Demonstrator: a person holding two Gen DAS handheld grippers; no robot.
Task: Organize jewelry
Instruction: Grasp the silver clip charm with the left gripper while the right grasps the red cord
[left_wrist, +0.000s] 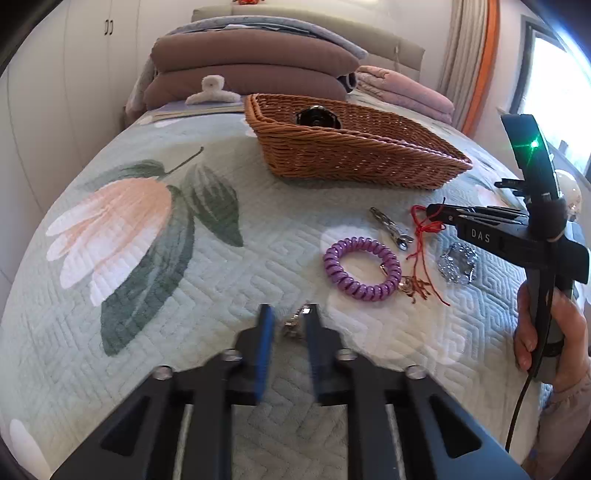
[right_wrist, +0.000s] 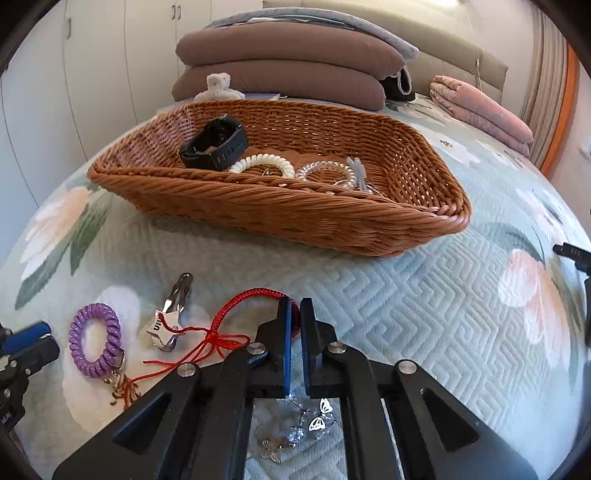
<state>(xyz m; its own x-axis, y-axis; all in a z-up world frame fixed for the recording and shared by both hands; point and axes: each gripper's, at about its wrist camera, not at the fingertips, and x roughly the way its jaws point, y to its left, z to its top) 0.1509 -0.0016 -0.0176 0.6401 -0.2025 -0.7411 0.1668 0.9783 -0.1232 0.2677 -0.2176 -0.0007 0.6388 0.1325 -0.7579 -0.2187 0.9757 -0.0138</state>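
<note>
My right gripper (right_wrist: 294, 308) is shut on a red braided cord bracelet (right_wrist: 243, 299), lifted a little off the quilt; it also shows in the left wrist view (left_wrist: 436, 214) with the cord (left_wrist: 421, 236) trailing down. My left gripper (left_wrist: 289, 314) has its jaws narrowly apart around a small metallic piece (left_wrist: 293, 325) on the quilt. A wicker basket (right_wrist: 258, 206) holds a black watch (right_wrist: 216, 146), coil hair ties (right_wrist: 262, 162) and clear pieces. A purple coil bracelet (left_wrist: 362, 267), a silver hair clip (left_wrist: 391, 229) and a crystal bracelet (left_wrist: 458, 264) lie loose.
The bed carries a floral quilt (left_wrist: 147, 240). Brown pillows (left_wrist: 251, 70), a white claw clip (left_wrist: 212, 92) and a folded pink blanket (left_wrist: 406, 92) lie behind the basket (left_wrist: 354, 155). Butterfly jewelry (right_wrist: 317, 421) lies under my right gripper. A curtain and window are at right.
</note>
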